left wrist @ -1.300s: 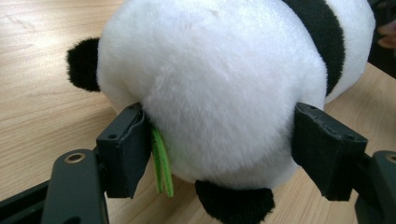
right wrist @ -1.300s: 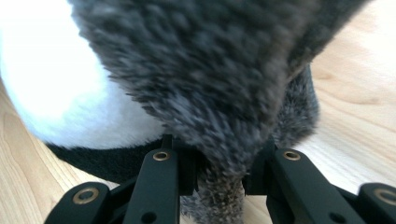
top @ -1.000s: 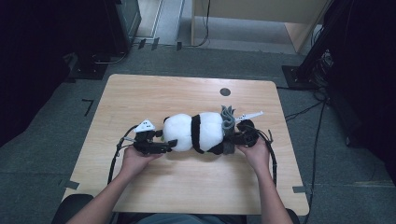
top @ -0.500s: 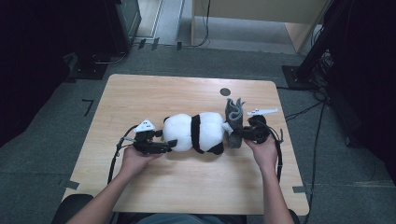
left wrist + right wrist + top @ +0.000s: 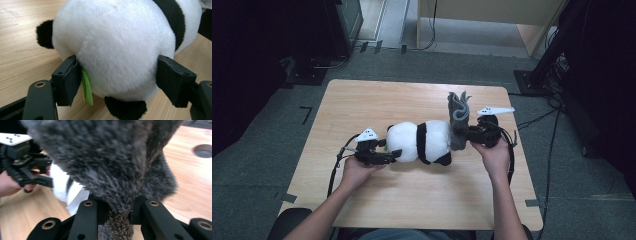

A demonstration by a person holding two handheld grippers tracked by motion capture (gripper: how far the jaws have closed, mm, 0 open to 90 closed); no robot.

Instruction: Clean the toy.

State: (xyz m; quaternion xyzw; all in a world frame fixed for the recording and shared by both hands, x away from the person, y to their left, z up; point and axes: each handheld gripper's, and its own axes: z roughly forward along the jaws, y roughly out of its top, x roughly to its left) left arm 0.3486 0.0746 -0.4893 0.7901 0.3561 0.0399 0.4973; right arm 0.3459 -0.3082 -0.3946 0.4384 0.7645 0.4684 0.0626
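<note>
Left tongs (image 5: 393,156) clamp the panda plush (image 5: 422,142) at nine o'clock on the bench (image 5: 362,100); right tongs (image 5: 463,134) at three o'clock pinch grey fur fabric (image 5: 458,112)

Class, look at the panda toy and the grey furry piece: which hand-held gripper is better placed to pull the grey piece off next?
Right. The right hand-held gripper already pinches the grey furry piece, while the left hand-held gripper braces the panda toy.
</note>
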